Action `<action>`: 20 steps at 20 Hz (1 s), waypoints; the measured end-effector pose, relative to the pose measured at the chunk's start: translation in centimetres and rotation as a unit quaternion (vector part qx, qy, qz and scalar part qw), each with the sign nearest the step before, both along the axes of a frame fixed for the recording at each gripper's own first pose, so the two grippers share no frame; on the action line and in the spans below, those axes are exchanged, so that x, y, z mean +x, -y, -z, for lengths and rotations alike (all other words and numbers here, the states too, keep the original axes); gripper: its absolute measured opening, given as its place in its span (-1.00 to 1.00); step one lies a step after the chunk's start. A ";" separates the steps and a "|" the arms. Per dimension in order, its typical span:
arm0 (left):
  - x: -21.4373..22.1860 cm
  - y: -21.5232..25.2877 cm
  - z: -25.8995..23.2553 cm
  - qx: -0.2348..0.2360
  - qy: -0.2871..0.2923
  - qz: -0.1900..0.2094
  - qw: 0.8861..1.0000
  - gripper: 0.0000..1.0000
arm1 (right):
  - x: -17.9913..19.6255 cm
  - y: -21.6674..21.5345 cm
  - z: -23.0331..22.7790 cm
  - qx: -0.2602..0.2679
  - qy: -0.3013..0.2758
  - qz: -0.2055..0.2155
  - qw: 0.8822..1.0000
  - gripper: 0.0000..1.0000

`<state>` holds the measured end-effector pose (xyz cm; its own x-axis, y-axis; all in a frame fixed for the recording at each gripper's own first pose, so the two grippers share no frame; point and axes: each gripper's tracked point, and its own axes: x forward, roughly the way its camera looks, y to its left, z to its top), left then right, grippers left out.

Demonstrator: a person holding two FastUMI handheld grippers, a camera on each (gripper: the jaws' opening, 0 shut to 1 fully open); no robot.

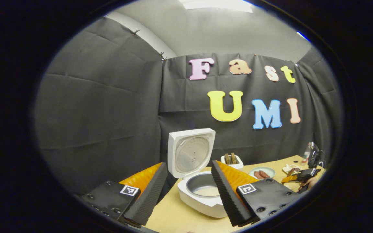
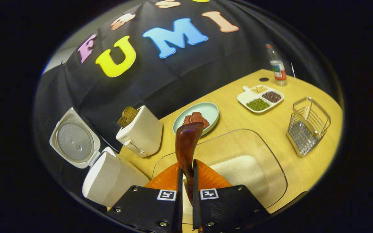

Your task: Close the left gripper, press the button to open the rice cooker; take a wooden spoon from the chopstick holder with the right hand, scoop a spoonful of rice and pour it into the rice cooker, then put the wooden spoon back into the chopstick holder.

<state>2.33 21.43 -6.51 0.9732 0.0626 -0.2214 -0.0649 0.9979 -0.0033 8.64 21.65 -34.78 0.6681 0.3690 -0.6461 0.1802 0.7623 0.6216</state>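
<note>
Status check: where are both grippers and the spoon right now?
Left gripper open, facing the open white rice cooker. Right gripper shut on the brown wooden spoon, above the clear rice container. Nothing blocking.

Rice cooker open, lid up at 12 o'clock, toaster just beside it, bare table at 2 o'clock before wire basket

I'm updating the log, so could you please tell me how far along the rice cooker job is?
Done: the white rice cooker stands with its lid up, and the metal wire chopstick holder is empty. In hand: the right gripper is shut on the brown wooden spoon above the clear tub of white rice. Left: whether a scoop has been poured yet is unclear; returning the spoon remains.
</note>
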 end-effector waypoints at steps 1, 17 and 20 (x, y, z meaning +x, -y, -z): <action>-0.1 0.1 0.0 0.000 -0.001 0.000 1.000 0.83 | -0.2 0.3 0.2 0.021 -0.011 0.012 1.000 -0.75; 0.3 3.6 -0.5 -0.017 0.009 0.013 1.000 0.84 | 1.7 6.3 -6.0 0.194 -0.021 0.096 0.976 -0.75; 0.5 4.2 -0.2 -0.020 0.011 0.016 1.000 0.83 | 2.8 5.6 -8.7 0.249 -0.017 0.102 0.963 -0.75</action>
<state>2.84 17.27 -6.29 0.9791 0.0235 -0.2023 -0.0330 0.9985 -0.0436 11.39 16.02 -26.05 0.7406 0.5031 -0.4455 0.3213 0.3172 0.8923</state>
